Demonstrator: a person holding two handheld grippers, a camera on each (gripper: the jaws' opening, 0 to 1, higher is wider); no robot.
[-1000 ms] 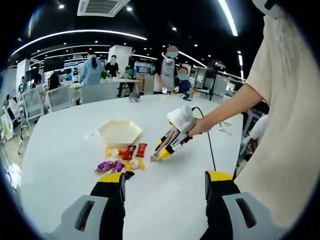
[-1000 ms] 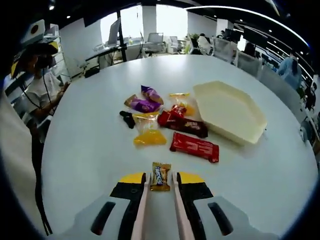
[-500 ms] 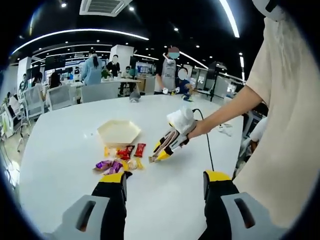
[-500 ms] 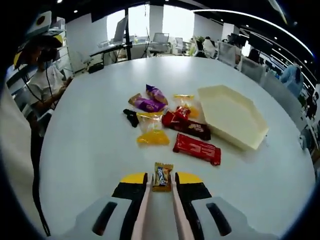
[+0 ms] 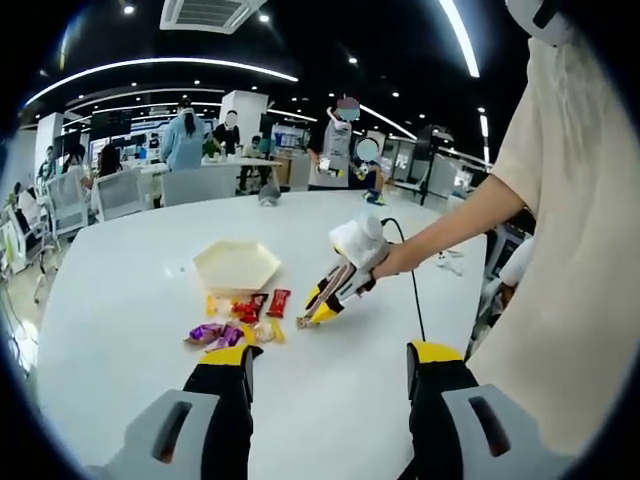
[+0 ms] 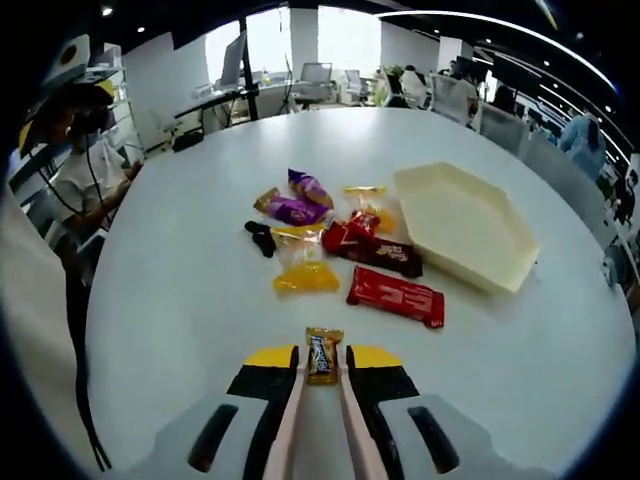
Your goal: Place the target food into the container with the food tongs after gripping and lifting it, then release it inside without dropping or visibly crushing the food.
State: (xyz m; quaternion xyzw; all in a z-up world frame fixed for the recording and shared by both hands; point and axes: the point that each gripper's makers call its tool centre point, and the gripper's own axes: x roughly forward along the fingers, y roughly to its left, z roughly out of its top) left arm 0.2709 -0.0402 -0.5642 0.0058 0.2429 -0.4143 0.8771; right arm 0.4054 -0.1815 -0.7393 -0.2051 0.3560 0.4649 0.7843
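A small gold-wrapped candy (image 6: 322, 355) sits between the tong blades of my right gripper (image 6: 321, 368), which is shut on it just above the white table (image 6: 180, 300). In the left gripper view the right gripper (image 5: 318, 308), held by a hand, points down toward the snack pile with the candy (image 5: 303, 322) at its tip. The cream hexagonal tray (image 6: 465, 225) (image 5: 237, 263) lies beyond the pile and holds nothing. My left gripper (image 5: 330, 365) hovers open over the near table, holding nothing.
Loose snacks lie between candy and tray: a red bar (image 6: 396, 296), a dark red bar (image 6: 380, 252), a yellow packet (image 6: 303, 275), purple candies (image 6: 295, 205), a black piece (image 6: 262, 238). A person's arm and cable (image 5: 420, 290) are at the right. People and chairs stand beyond the table.
The right gripper's tong blades have closed in on the gold candy. The left gripper stays open and nearly still.
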